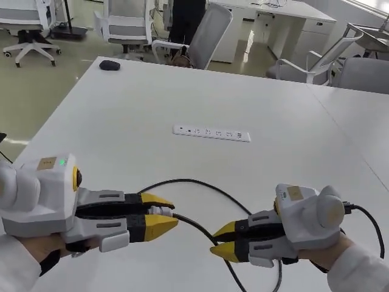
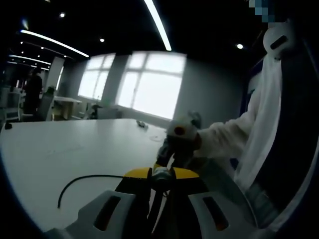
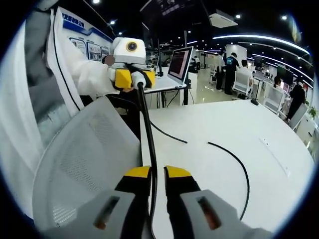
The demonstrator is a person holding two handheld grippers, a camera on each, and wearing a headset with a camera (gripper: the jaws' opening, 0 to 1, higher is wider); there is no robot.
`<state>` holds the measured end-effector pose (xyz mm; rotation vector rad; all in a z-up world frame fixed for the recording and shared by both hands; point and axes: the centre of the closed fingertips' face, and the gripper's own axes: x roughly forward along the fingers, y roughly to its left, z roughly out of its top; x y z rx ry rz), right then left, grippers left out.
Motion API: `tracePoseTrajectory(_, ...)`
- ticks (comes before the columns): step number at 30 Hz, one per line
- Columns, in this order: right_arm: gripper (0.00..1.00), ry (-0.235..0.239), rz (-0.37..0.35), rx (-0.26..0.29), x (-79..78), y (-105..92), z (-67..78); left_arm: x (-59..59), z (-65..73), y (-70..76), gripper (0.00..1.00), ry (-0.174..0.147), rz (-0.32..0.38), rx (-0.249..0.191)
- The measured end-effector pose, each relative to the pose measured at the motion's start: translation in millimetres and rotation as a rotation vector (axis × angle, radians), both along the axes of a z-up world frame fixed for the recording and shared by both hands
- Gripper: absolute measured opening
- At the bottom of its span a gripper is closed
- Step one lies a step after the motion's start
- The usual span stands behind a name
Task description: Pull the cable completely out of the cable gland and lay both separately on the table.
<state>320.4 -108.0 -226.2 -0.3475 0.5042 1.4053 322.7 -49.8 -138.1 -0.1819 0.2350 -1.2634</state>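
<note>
Pinched in the closed jaws of the left gripper (image 1: 172, 213), the cable gland (image 1: 159, 211) hangs above the tabletop (image 1: 152, 103), its black cable (image 1: 196, 224) running to the right gripper (image 1: 217, 242), clamped on it, with a power strip (image 1: 211, 132) beyond.

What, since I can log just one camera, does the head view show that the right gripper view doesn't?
The head view adds the white power strip mid-table, a small dark object near the far edge, and the right gripper seen from above. The right gripper view adds an open laptop and people at desks behind. Shared: the black cable running from the right gripper's jaws to the left gripper, which clamps the cable gland.
</note>
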Motion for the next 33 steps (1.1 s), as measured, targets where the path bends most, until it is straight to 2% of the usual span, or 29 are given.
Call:
tracePoseTrajectory(4,0.14,-0.013,0.005,0.027,-1.5,7.6,12.8,-0.6,-1.9,-0.2,0.17,0.002,-0.003,0.001)
tracePoseTrajectory(8,0.15,-0.044,0.026,0.085,-5.8,22.4,32.8,-3.8,-4.1,-5.0,0.17,-0.003,-0.022,0.005)
tracePoseTrajectory(12,0.14,-0.068,0.055,0.128,-11.6,35.6,46.6,-6.4,-7.9,-10.2,0.17,-0.014,-0.039,0.016)
tracePoseTrajectory(22,0.05,-0.106,0.092,0.149,-24.4,46.5,48.5,-14.0,-17.0,-14.5,0.17,-0.034,-0.062,0.022)
tracePoseTrajectory(25,0.04,-0.127,0.095,0.141,-24.4,47.8,43.7,-14.7,-20.1,-14.2,0.17,-0.042,-0.060,0.020)
tracePoseTrajectory(33,0.04,-0.141,0.081,0.132,-27.1,48.2,35.0,-17.2,-28.7,-13.6,0.17,-0.043,-0.058,0.015)
